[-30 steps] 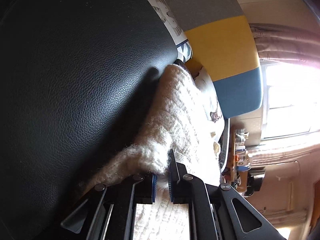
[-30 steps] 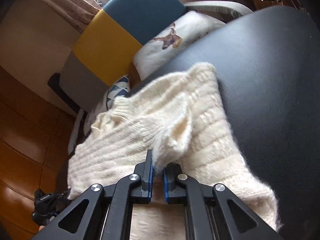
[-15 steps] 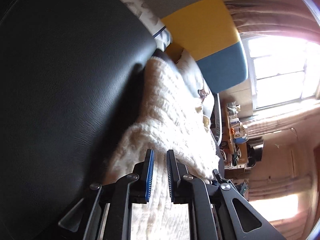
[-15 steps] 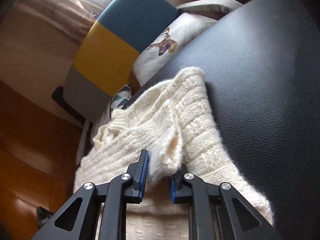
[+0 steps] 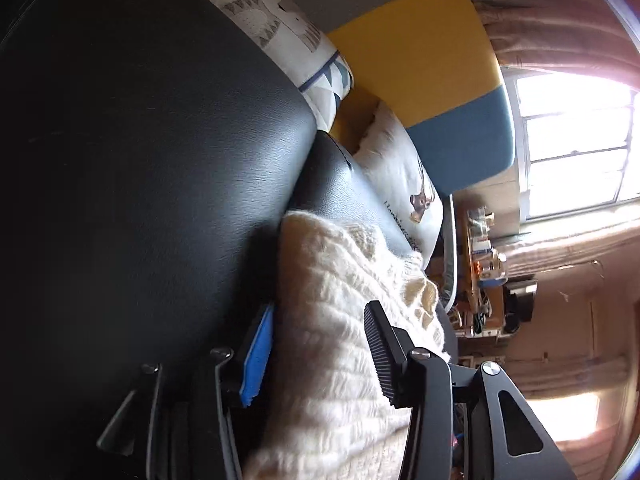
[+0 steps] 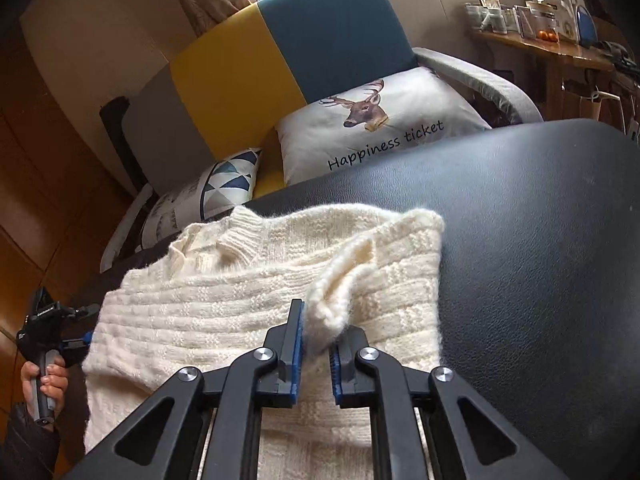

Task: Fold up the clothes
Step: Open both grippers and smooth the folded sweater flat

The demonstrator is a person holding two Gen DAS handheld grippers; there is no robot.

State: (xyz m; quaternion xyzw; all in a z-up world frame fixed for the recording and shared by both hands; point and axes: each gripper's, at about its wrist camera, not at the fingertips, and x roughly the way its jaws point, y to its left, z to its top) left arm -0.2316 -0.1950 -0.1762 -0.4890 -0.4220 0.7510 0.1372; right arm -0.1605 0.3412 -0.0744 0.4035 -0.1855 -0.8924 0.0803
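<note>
The right gripper [image 6: 316,338] is sitting low over the cream knit sweater [image 6: 240,312], its jaws parted only a little, with a fuzzy fold of wool lying between the blue pads [image 6: 297,332]; whether the pads are pinching that fold or merely flanking it is hard to say, since a gap is showing on the right side. The left gripper [image 5: 320,356] is spread wide, gripping nothing; its fingers are straddling the sweater's edge, one pad [image 5: 258,360] lying against the black padded surface [image 5: 140,160] and the other resting over the knit.

The sweater is lying flat on that black surface, collar pointing toward the sofa, one side doubled over onto the body — probably a sleeve turned inward, which would explain why the right tool is holding its position at the crease. The left tool seems placed to take the opposite edge for a matching fold.

Counting outward: one sweater; two grippers; two cushions — a deer-print cushion [image 6: 380,120] and a triangle-patterned cushion [image 6: 224,188] — leaning on one tricolour sofa [image 6: 240,68]; one hand [image 6: 42,384] is gripping the left tool's handle.
</note>
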